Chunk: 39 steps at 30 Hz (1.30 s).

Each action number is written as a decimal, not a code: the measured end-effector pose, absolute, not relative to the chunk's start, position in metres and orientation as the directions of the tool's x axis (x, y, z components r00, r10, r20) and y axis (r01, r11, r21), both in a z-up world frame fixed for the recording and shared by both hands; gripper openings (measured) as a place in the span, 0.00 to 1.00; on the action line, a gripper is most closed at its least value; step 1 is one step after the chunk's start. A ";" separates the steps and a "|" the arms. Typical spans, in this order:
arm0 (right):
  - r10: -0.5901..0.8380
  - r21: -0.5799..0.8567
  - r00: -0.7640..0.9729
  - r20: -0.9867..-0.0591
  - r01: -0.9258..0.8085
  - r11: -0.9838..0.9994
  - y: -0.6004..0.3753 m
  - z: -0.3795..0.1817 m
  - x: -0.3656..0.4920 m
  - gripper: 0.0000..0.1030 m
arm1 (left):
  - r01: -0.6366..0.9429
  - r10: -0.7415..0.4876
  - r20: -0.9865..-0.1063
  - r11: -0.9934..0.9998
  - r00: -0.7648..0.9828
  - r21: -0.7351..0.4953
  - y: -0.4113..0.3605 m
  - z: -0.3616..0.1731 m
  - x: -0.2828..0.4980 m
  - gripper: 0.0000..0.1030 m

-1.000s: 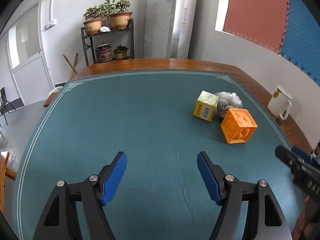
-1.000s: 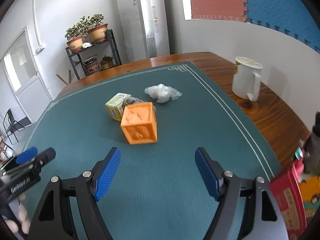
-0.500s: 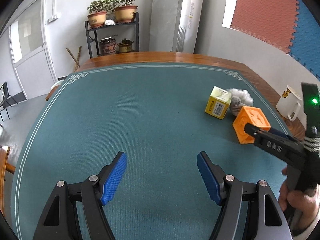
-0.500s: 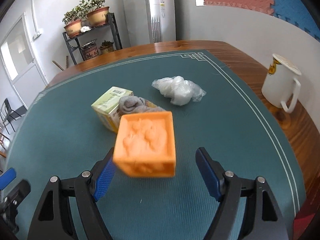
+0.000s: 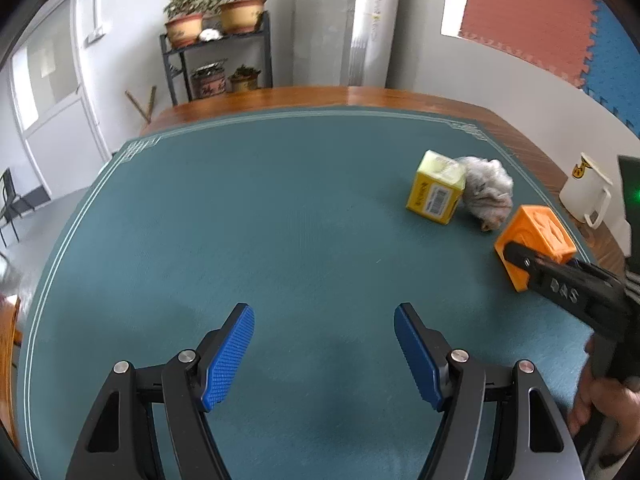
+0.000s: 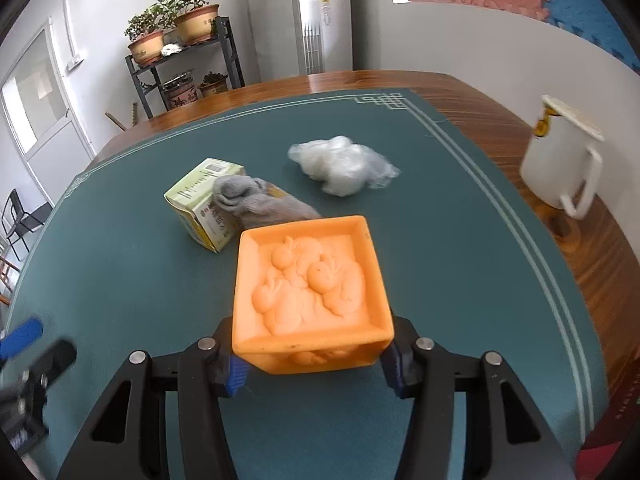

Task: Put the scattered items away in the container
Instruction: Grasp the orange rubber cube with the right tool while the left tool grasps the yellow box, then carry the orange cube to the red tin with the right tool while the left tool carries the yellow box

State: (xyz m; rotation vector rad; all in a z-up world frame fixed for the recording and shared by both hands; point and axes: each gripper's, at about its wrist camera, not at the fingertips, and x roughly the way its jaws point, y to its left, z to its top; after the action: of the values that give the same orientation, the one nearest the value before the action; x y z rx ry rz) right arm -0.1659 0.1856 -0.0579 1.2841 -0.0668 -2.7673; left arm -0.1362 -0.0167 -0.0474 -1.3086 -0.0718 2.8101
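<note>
We find the right gripper (image 6: 312, 364) pinching the cube (image 6: 310, 292) by its sides; box (image 6: 204, 200) ahead-left; left gripper (image 5: 324, 354) spread, farther off.

Bright, even daylight from windows, soft shadows, strong fisheye bending with dark vignetted corners, slight motion blur at edges.

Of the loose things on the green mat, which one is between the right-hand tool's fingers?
The orange cube. It sits between the right gripper's blue pads, while the yellow carton, grey cloth and clear plastic wad lie farther off.
</note>
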 end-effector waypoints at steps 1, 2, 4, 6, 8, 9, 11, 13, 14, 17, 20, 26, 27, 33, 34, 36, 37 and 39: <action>-0.096 0.072 -0.647 -0.757 0.063 -0.995 0.189 -0.055 -0.160 0.55 | -0.036 0.068 -0.759 -0.998 -0.647 -0.058 -0.011 -0.047 -0.142 0.72; -0.094 0.070 -0.651 -0.753 0.062 -0.996 0.193 -0.053 -0.155 0.55 | -0.055 0.079 -0.755 -0.997 -0.651 -0.057 -0.006 -0.046 -0.148 0.72; -0.094 0.077 -0.663 -0.743 0.055 -0.995 0.203 -0.048 -0.143 0.55 | -0.092 0.102 -0.747 -0.994 -0.657 -0.055 0.005 -0.045 -0.159 0.72; -0.095 0.090 -0.674 -0.733 0.043 -0.995 0.212 -0.043 -0.134 0.55 | -0.129 0.125 -0.738 -0.990 -0.663 -0.052 0.015 -0.044 -0.170 0.72; -0.092 0.099 -0.686 -0.722 0.030 -0.995 0.220 -0.040 -0.128 0.56 | -0.158 0.145 -0.740 -0.986 -0.657 -0.054 0.023 -0.047 -0.184 0.72; -0.089 0.101 -0.693 -0.716 0.023 -0.995 0.224 -0.039 -0.125 0.56 | -0.169 0.151 -0.742 -0.984 -0.653 -0.052 0.026 -0.049 -0.191 0.72; -0.093 0.114 -0.700 -0.708 0.017 -0.993 0.230 -0.039 -0.123 0.56 | -0.191 0.162 -0.747 -0.980 -0.644 -0.048 0.032 -0.053 -0.203 0.72; -0.110 0.135 -0.697 -0.709 0.020 -0.991 0.234 -0.040 -0.125 0.56 | -0.213 0.174 -0.752 -0.976 -0.636 -0.045 0.038 -0.058 -0.216 0.72; -0.118 0.140 -0.695 -0.710 0.025 -0.990 0.234 -0.040 -0.125 0.56 | -0.225 0.183 -0.753 -0.973 -0.632 -0.048 0.041 -0.060 -0.221 0.72; -0.134 0.148 -0.691 -0.710 0.039 -0.988 0.232 -0.041 -0.126 0.56 | -0.246 0.201 -0.749 -0.968 -0.631 -0.052 0.047 -0.063 -0.229 0.72; -0.146 0.151 -0.692 -0.707 0.053 -0.987 0.231 -0.041 -0.126 0.56 | -0.252 0.187 -0.751 -0.967 -0.634 -0.029 0.055 -0.067 -0.242 0.72; -0.144 0.158 -0.680 -0.719 0.041 -0.987 0.235 -0.047 -0.130 0.56 | -0.269 0.194 -0.757 -0.963 -0.624 -0.026 0.064 -0.074 -0.263 0.72; -0.144 0.158 -0.678 -0.721 0.041 -0.987 0.234 -0.048 -0.130 0.56 | -0.272 0.204 -0.758 -0.962 -0.620 -0.036 0.064 -0.074 -0.265 0.72; -0.138 0.138 -0.664 -0.735 0.053 -0.989 0.229 -0.056 -0.133 0.56 | -0.286 0.236 -0.757 -0.956 -0.609 -0.068 0.062 -0.075 -0.265 0.46; -0.137 0.135 -0.662 -0.737 0.054 -0.989 0.228 -0.057 -0.133 0.56 | -0.283 0.237 -0.752 -0.956 -0.615 -0.070 0.061 -0.074 -0.265 0.46; -0.134 0.132 -0.659 -0.740 0.053 -0.990 0.228 -0.059 -0.134 0.56 | -0.277 0.238 -0.739 -0.958 -0.630 -0.073 0.058 -0.072 -0.263 0.46; -0.134 0.132 -0.658 -0.741 0.052 -0.990 0.228 -0.060 -0.134 0.56 | -0.273 0.234 -0.735 -0.960 -0.636 -0.070 0.057 -0.071 -0.262 0.46; -0.132 0.132 -0.658 -0.742 0.050 -0.990 0.229 -0.060 -0.135 0.56 | -0.259 0.216 -0.730 -0.964 -0.648 -0.055 0.055 -0.068 -0.258 0.46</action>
State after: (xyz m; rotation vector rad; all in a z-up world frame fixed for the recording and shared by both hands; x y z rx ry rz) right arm -0.1346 0.2286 -0.0602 1.2503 -0.1524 -2.7680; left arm -0.2584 0.0545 -0.0684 -1.1566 0.0786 2.6352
